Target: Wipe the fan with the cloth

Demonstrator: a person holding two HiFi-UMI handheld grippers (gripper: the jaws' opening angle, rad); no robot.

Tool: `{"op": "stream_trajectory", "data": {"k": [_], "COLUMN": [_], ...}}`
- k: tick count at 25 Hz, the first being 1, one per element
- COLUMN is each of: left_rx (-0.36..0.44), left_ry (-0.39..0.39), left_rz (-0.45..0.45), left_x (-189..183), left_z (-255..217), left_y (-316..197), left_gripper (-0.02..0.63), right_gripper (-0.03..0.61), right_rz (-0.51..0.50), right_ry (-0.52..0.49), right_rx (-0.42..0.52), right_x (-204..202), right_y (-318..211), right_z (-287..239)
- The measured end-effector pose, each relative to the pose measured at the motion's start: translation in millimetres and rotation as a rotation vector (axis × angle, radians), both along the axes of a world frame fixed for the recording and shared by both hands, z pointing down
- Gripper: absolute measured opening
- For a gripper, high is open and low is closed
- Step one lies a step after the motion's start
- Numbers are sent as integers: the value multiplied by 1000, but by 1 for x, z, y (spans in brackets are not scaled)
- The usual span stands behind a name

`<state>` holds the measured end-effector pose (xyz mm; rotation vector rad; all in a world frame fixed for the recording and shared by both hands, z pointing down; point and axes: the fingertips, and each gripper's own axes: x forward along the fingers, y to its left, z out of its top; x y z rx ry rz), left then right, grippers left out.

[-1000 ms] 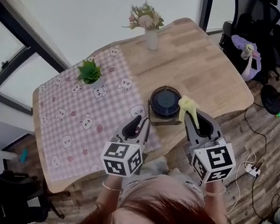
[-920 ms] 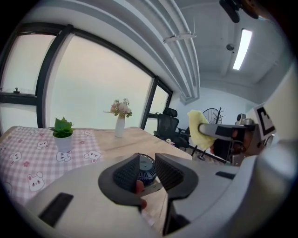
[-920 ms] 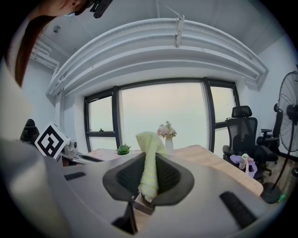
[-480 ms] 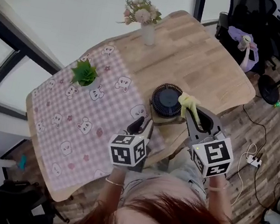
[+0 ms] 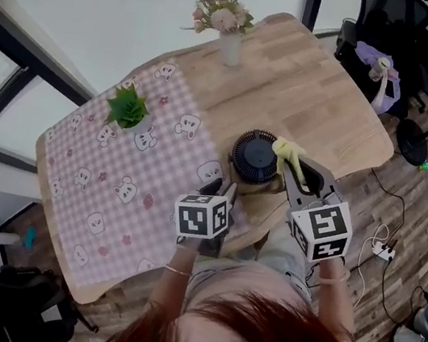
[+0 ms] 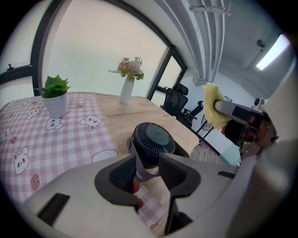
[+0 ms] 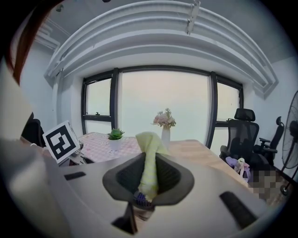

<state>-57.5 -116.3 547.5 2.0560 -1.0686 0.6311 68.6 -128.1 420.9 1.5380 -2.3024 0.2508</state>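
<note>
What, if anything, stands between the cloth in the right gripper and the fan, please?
Nothing visible does. The right gripper is shut on the cloth, which sits right beside the fan with no object between them.

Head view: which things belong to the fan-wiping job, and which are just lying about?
In the job:
- fan, on the table
- yellow cloth, clamped in the right gripper

Lying about:
- flower vase
- potted plant
- checked tablecloth
- office chair
- power strip on the floor
</note>
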Motion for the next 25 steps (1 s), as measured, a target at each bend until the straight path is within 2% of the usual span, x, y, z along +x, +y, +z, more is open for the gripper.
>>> {"op": "stream_trajectory", "data": {"k": [7,16,25], "left_rx": [-69,-119,-169], "left_ry": [-32,-42,-85], "left_rz": [-45,-82,-79], "left_x": [1,5,9], "left_z": [22,36,50], "left_y": [-4,-15,-22], "left_gripper": [127,127,127], "right_gripper": [51,49,51], "right_rz": [-33,-77,-113], "right_ry": [0,5,18], "right_rx": [-32,-78,-120], "right_x": [6,9,7], "right_y": [-20,-38,-61], "right_z": [16,36,62]}}
